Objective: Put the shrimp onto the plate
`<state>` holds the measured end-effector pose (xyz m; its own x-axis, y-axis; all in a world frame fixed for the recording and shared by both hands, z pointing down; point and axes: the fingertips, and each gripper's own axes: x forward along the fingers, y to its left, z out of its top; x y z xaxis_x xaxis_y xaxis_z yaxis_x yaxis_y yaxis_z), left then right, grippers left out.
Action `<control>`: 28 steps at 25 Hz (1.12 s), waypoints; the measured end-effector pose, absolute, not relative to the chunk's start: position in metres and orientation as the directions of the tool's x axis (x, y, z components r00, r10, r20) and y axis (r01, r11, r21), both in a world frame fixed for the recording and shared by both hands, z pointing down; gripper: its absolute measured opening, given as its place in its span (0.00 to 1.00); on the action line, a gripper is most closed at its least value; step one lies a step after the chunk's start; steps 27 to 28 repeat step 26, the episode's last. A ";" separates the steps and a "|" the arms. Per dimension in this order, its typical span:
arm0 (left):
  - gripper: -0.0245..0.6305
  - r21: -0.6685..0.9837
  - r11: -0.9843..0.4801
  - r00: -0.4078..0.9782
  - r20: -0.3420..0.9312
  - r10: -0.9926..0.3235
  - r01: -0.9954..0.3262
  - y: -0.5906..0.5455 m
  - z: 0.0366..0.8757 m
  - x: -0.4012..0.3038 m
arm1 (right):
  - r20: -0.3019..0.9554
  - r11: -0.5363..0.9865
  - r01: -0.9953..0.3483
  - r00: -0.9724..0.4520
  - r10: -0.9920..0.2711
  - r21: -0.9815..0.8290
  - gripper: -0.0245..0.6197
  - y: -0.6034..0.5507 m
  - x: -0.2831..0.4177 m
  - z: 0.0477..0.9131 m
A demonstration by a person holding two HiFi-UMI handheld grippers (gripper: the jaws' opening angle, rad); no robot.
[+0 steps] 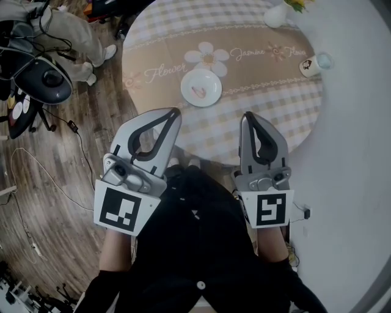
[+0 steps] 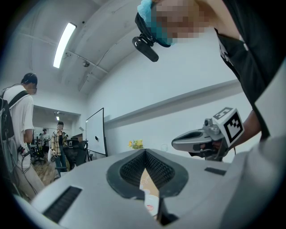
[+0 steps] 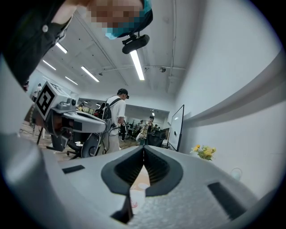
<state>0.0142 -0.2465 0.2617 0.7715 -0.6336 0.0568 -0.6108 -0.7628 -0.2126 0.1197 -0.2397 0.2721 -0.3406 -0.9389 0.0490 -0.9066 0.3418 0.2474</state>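
Open office; whiteboard [image 2: 95,133], swivel chairs [image 2: 75,152], ceiling strip lights [image 2: 64,44].

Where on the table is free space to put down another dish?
The checked cloth between the plate and the near edge is bare; so is the strip between plate and cup. Crowded only at the far right, by vase and cup.

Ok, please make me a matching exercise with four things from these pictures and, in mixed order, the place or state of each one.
Things:
1. shrimp
2. vase
3. mug
4. left gripper

Places or states:
A. near the right edge of the table
B. held in the air, fingers together
C. on the white plate
D. at the table's far edge, holding yellow flowers

Pairs: 1-C, 2-D, 3-A, 4-B.
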 end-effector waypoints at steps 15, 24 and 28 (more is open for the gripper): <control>0.04 -0.209 -0.758 0.765 0.062 -0.640 -0.618 -0.251 0.262 0.010 | 0.068 0.355 -0.900 -0.349 -0.935 0.253 0.04 -0.244 0.114 0.274; 0.04 -0.208 -0.752 0.758 0.063 -0.649 -0.626 -0.254 0.263 0.006 | 0.081 0.369 -0.889 -0.361 -0.929 0.269 0.04 -0.244 0.109 0.277; 0.04 -0.207 -0.751 0.757 0.064 -0.650 -0.627 -0.254 0.264 0.005 | 0.084 0.373 -0.887 -0.364 -0.928 0.274 0.04 -0.244 0.108 0.278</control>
